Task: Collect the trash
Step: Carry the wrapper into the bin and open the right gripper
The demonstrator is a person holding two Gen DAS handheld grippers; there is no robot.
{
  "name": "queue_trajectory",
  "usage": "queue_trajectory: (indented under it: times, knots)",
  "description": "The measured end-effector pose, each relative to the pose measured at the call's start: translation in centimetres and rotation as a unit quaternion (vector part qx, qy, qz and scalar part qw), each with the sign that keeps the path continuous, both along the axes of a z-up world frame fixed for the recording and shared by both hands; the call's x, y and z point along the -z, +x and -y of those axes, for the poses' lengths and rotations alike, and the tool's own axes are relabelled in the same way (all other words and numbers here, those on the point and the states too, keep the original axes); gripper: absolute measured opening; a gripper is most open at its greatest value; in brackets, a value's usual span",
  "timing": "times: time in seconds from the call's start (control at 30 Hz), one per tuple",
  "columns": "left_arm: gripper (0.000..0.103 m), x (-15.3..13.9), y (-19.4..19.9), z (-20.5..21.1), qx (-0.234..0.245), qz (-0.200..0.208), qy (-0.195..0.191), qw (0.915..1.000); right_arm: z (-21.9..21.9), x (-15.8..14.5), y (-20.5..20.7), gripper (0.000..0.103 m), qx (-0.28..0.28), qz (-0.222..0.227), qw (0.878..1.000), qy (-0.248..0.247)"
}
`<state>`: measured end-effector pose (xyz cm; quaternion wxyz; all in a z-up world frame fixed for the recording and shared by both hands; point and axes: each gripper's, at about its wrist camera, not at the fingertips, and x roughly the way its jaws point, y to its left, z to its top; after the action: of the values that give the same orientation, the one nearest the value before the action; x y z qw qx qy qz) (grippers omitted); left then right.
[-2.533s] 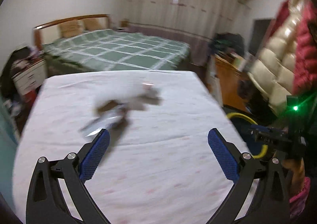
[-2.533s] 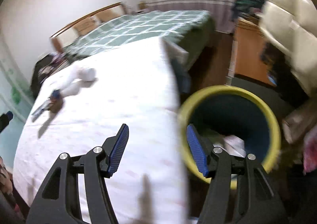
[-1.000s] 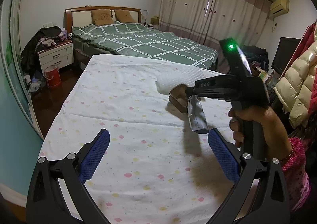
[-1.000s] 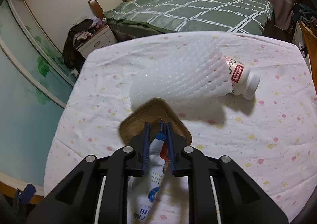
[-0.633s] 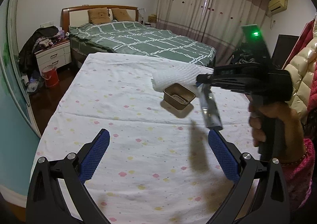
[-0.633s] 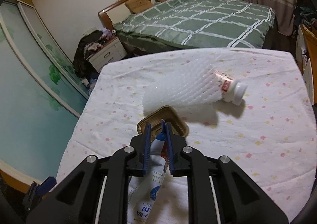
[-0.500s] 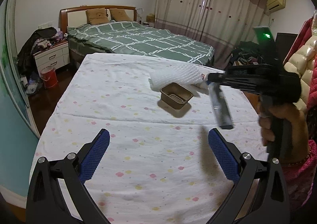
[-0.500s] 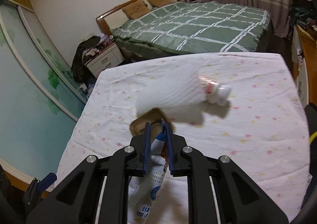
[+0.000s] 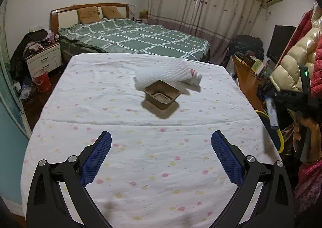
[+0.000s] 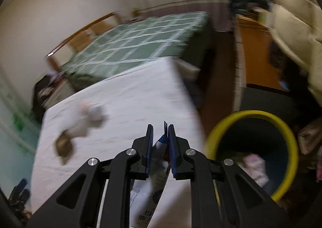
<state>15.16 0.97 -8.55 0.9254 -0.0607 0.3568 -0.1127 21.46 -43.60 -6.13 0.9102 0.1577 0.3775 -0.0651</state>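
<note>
My right gripper (image 10: 160,137) is shut on a white and blue wrapper (image 10: 153,183) that hangs below its jaws, near the bed's right edge, left of the yellow-rimmed bin (image 10: 251,153). In the left wrist view the right gripper (image 9: 271,99) holds the wrapper (image 9: 272,114) beyond the bed's right edge. My left gripper (image 9: 160,157) is open and empty above the white spotted sheet (image 9: 140,147). A brown paper tray (image 9: 162,95) and a white bottle in foam netting (image 9: 167,74) lie on the sheet ahead.
The bin holds some trash (image 10: 254,165). A green checked bed (image 9: 130,38) stands behind. A wooden desk (image 9: 248,76) and hanging coats (image 9: 297,62) are on the right. A nightstand (image 9: 43,59) and red bucket (image 9: 42,80) are at left.
My right gripper has swung right with the wrapper, off the sheet's middle toward the yellow bin. The tray and bottle stay on the sheet. My left gripper stays open.
</note>
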Motion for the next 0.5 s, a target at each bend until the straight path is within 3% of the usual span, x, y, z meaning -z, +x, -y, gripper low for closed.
queue_trajectory:
  times: [0.2,0.5]
  knots:
    - [0.098,-0.1,0.9,1.9,0.015,-0.002,0.006,0.9999,7.5,3.5,-1.2,0.015,0.068,-0.054,0.996,-0.022]
    - [0.098,0.0,2.6,4.1,0.04,-0.005,0.017,0.9991,11.8,9.4,-0.6,0.019,0.104,-0.114,0.988,-0.02]
